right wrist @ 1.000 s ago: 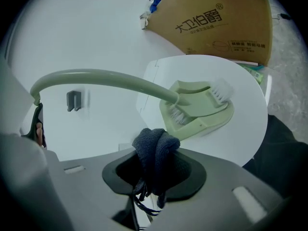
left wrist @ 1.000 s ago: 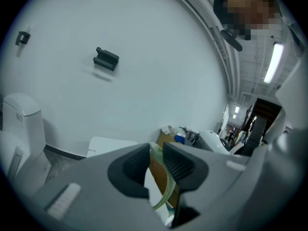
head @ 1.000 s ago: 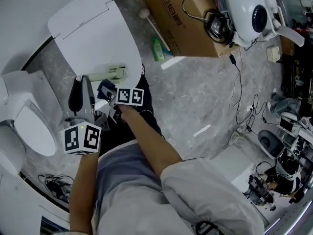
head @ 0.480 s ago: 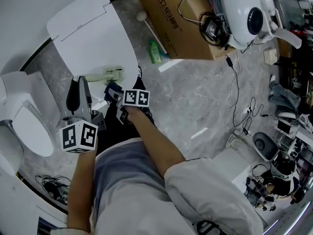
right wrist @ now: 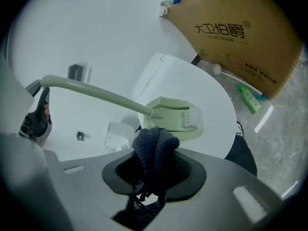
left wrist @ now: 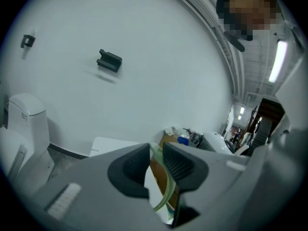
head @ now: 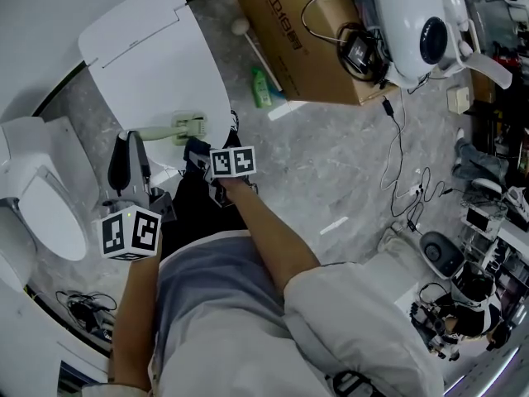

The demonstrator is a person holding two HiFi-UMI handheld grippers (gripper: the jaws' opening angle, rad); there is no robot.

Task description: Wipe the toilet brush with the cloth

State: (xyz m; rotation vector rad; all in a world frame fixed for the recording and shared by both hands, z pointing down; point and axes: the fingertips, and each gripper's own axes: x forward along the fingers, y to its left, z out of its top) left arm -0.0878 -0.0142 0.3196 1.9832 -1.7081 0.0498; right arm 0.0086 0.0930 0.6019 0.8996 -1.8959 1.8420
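The pale green toilet brush is held level over a white lid, its flat head [head: 189,127] [right wrist: 176,119] to the right of its handle [right wrist: 94,94]. My left gripper [head: 132,141] [left wrist: 155,159] is shut on the handle end, which shows as a green strip [left wrist: 166,195] between the jaws. My right gripper [head: 198,150] [right wrist: 155,171] is shut on a dark blue cloth [right wrist: 154,149]. The bunched cloth sits just below the brush head, touching or nearly touching its near edge. In the right gripper view the left gripper [right wrist: 37,115] appears at the far left.
A white toilet [head: 45,213] stands at the left and a white lid panel [head: 157,56] lies under the brush. A cardboard box [head: 306,31], a green bottle [head: 263,85], a white machine [head: 421,23] and cables [head: 405,155] lie on the grey floor.
My right gripper has moved the cloth up and a little right, closer to the brush head. The left gripper and brush have shifted slightly upward.
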